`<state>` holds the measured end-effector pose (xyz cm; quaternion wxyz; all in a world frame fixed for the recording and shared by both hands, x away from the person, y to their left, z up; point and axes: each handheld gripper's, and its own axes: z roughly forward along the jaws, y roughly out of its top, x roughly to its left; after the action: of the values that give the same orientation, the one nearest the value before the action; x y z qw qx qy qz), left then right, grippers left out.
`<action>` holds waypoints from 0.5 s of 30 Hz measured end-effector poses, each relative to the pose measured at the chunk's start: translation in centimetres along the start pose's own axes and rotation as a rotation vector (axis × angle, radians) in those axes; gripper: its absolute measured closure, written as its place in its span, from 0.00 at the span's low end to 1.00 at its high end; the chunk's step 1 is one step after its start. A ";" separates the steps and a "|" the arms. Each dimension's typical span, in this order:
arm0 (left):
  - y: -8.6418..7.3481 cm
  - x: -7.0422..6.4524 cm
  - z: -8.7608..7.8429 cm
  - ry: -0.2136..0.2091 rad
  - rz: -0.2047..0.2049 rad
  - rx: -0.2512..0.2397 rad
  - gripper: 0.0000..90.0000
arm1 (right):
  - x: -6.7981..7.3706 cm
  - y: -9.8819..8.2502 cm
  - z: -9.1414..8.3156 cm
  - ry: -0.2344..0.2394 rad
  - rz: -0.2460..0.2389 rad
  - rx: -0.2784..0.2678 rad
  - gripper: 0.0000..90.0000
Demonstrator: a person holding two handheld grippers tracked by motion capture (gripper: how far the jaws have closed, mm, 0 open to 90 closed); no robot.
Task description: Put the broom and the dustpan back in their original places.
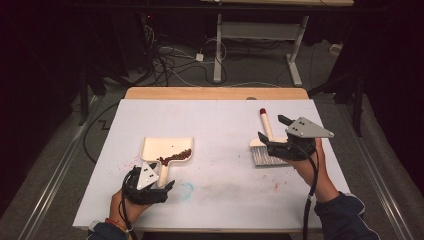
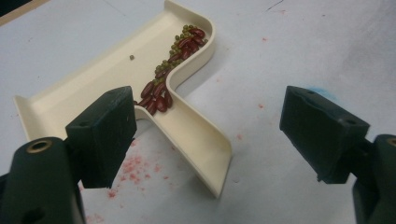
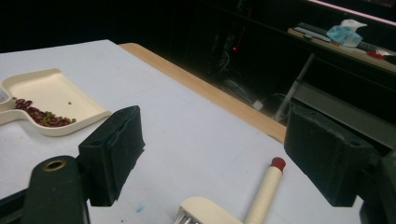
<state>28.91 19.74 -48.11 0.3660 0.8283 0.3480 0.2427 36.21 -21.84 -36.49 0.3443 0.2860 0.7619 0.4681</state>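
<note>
1. The left tool (image 1: pixel 150 186) stands wide, jaws either side of the dustpan (image 2: pixel 140 70) handle, at 7 o'clock on the surface (image 1: pixel 220 120).
2. The right tool (image 1: pixel 280 140) is also wide, over the brush (image 1: pixel 265 145) at 3 o'clock.
3. Risk: an off-centre grip could tilt the dustpan, spilling the beans (image 2: pixel 168 74).

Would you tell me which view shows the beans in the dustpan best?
The left gripper view: the beans lie close, red and green ones distinct. The high view shows a dark streak; the right gripper view, a small distant cluster.
</note>
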 end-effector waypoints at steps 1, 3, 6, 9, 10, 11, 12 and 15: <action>0.0 0.0 0.0 -0.001 0.000 0.000 0.21 | 0.0 0.0 -0.2 0.011 0.000 -0.007 0.22; 0.0 0.0 0.0 -0.001 0.002 0.001 0.21 | 0.0 -0.1 -0.4 0.019 0.001 -0.015 0.23; 0.0 0.0 0.0 -0.002 0.003 -0.002 0.21 | 0.1 -0.2 -0.9 0.025 -0.004 -0.020 0.22; 0.0 0.0 0.0 -0.001 0.003 0.000 0.21 | 0.2 -0.5 -1.4 0.030 -0.018 -0.024 0.22; 0.0 0.0 0.0 -0.001 0.003 0.001 0.21 | 0.2 -0.6 -1.6 0.028 -0.023 -0.025 0.22; 0.0 0.0 0.0 0.000 0.003 0.001 0.21 | 0.2 -0.6 -1.7 0.030 -0.027 -0.028 0.22; 0.0 -0.1 0.0 0.001 0.005 0.002 0.21 | 0.2 -0.8 -1.9 0.031 -0.037 -0.041 0.22; 0.0 -0.1 0.0 0.000 0.008 0.001 0.21 | 0.2 -1.2 -2.5 0.031 -0.049 -0.068 0.23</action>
<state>28.84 19.64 -48.09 0.3643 0.8299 0.3449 0.2441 33.98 -23.43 -36.86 0.3534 0.2481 0.7575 0.4896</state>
